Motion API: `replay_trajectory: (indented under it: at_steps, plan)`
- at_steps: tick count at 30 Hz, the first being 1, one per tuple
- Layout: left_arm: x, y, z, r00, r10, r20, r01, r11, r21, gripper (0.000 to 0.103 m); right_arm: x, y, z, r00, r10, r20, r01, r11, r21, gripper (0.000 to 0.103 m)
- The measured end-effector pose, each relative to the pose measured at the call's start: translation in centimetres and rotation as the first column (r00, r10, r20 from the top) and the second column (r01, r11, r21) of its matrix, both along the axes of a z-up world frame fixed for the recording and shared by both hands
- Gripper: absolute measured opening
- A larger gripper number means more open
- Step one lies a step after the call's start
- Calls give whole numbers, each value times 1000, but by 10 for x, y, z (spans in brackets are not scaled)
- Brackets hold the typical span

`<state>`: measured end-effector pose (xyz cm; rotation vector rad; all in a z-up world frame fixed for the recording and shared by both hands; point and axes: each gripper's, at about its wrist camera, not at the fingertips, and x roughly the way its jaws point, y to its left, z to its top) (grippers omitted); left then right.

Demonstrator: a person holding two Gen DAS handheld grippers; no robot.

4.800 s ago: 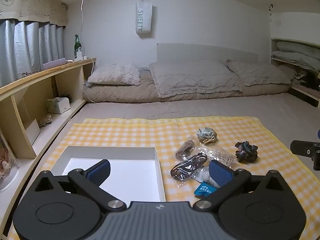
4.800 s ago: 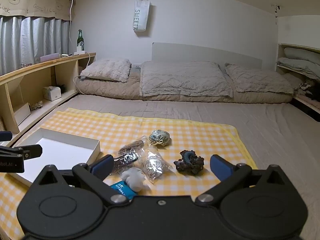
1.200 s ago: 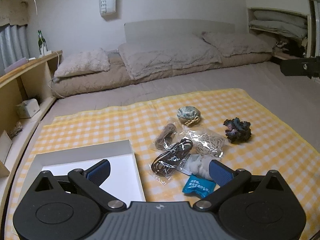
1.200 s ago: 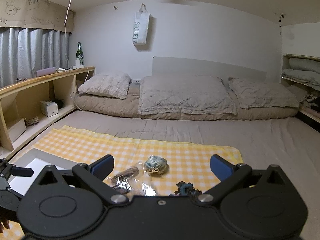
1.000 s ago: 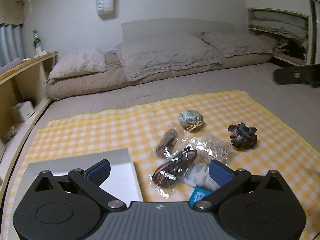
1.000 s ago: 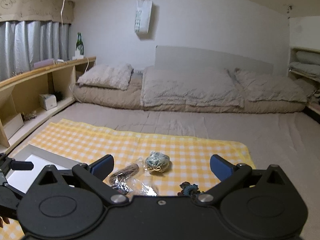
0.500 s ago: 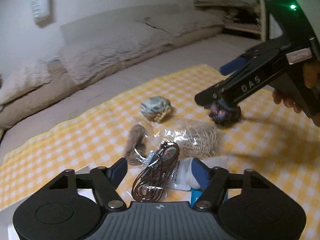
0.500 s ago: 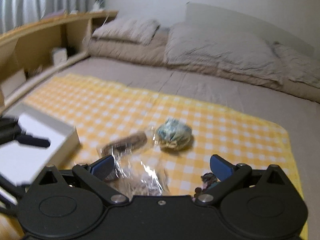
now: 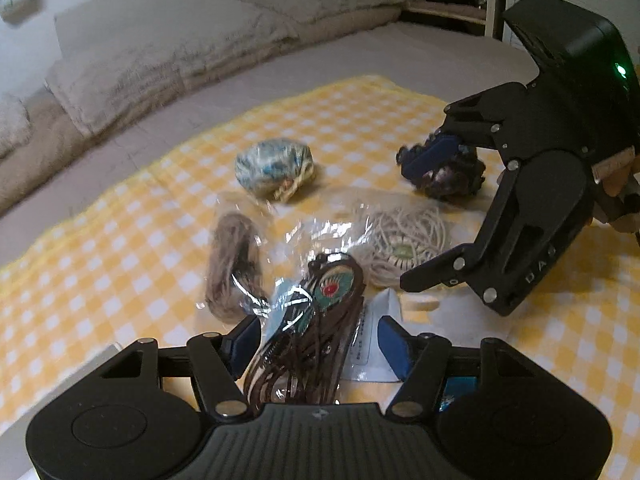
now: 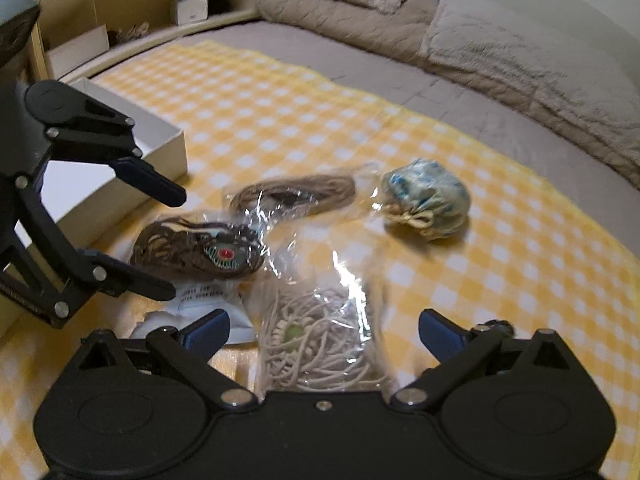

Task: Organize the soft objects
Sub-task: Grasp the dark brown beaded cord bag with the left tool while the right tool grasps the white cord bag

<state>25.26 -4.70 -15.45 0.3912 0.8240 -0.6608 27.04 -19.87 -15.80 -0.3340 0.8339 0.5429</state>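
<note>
Yellow-and-white checked cloth (image 10: 320,92) covers the grey bedding, and we find all the soft items lying on it. We note the left gripper (image 9: 318,338) low over the near part of the pile, its blue-padded fingers apart on either side of a clear bag of dark brown cord (image 9: 316,320) that carries a teal and red ornament; we cannot tell whether the pads touch the bag. In the right wrist view the same bag (image 10: 200,250) lies between the left gripper's two open fingers. We record the right gripper (image 10: 324,330) with its fingers wide apart, over a clear bag of cream cord (image 10: 320,336) that lies between them. In the left wrist view one blue pad of the right gripper (image 9: 432,154) sits against a dark ruffled bundle (image 9: 452,176) at the far right of the pile. A blue-and-cream fabric bundle (image 10: 426,200) sits apart on the far side, and a bag of tan cord (image 10: 296,192) lies to the left of it. A white label (image 10: 212,308) lies flat under the brown-cord bag. We see a white box (image 10: 156,148) at the left edge of the cloth, just beside the pile.
</note>
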Motion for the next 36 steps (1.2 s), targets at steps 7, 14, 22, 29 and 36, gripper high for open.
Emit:
replay_trajectory:
  at_steps: [7,14,22,29,36]
  plan:
    - [20,0,-12,997,46,-69,-47,999,-12,65,4,1,-11,999,1,-49,-2,1000,-16,74]
    - [22,1,-15,989,106,-103,-107,994,-7,56,-3,-7,-7,997,-45,-63,45,999,-9,63]
    - [15,2,-8,971,214,-104,-217,976,-14,35,-18,-20,3,991,-120,-51,120,993,-15,60]
    - [-8,0,17,961,262,-83,-267,962,-58,32,-31,-30,26,979,-203,-10,203,979,19,60]
    - [-36,12,59,933,356,-57,-361,921,-145,32,-53,-28,64,962,-269,41,265,960,90,60]
